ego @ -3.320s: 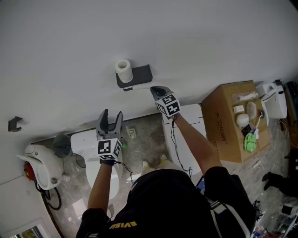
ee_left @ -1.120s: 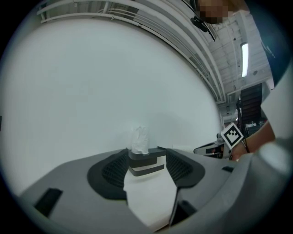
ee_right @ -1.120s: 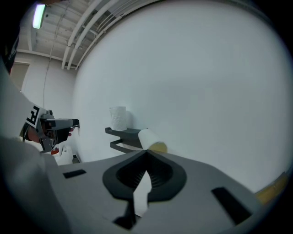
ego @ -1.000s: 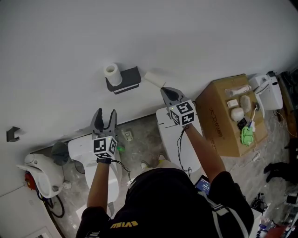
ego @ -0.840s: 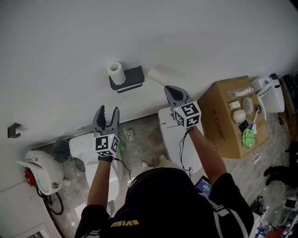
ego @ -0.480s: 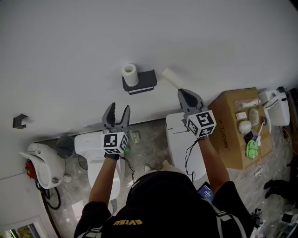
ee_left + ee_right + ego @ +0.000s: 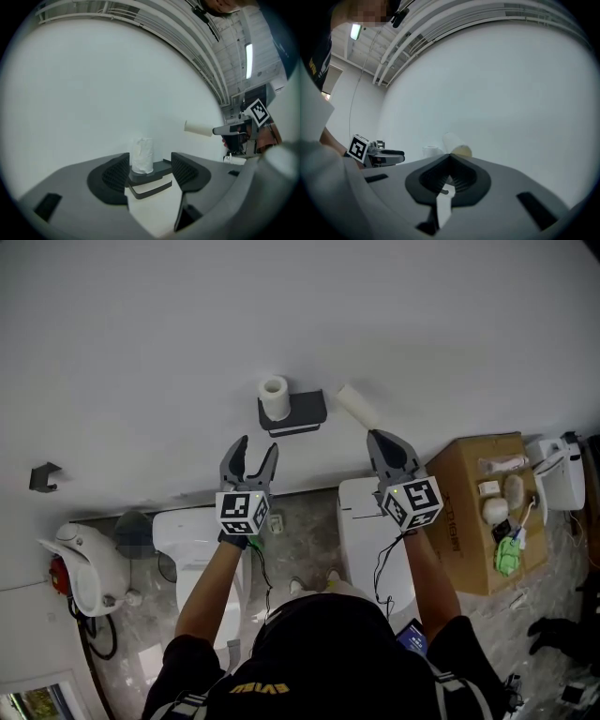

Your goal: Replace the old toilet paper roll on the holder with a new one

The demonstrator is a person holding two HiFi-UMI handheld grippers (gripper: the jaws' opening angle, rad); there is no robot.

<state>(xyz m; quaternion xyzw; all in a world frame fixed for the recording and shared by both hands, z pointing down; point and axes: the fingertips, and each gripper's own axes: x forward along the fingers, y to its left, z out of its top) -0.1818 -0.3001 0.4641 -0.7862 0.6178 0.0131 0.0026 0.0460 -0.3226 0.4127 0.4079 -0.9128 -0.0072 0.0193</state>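
A black wall holder (image 7: 298,412) carries a full white roll (image 7: 275,397) standing upright on its top shelf. My right gripper (image 7: 379,436) is shut on the end of the old, nearly bare roll (image 7: 354,406), holding it out to the right of the holder, close to the wall. In the right gripper view the old roll (image 7: 457,143) pokes out past the shut jaws. My left gripper (image 7: 249,454) hangs open below and left of the holder. Its jaws have just widened a little, with nothing between them. In the left gripper view they frame the full roll (image 7: 142,155) and the holder (image 7: 152,174) from a distance.
Below the wall stand a white toilet (image 7: 192,532) on the left and a white cistern (image 7: 361,521) under my right arm. A cardboard box (image 7: 466,512) with small items is at the right. A black hook (image 7: 42,476) sits on the wall far left.
The right gripper drew the old roll off the holder's bar and lifted it up to the right. The left gripper moved up toward the holder.
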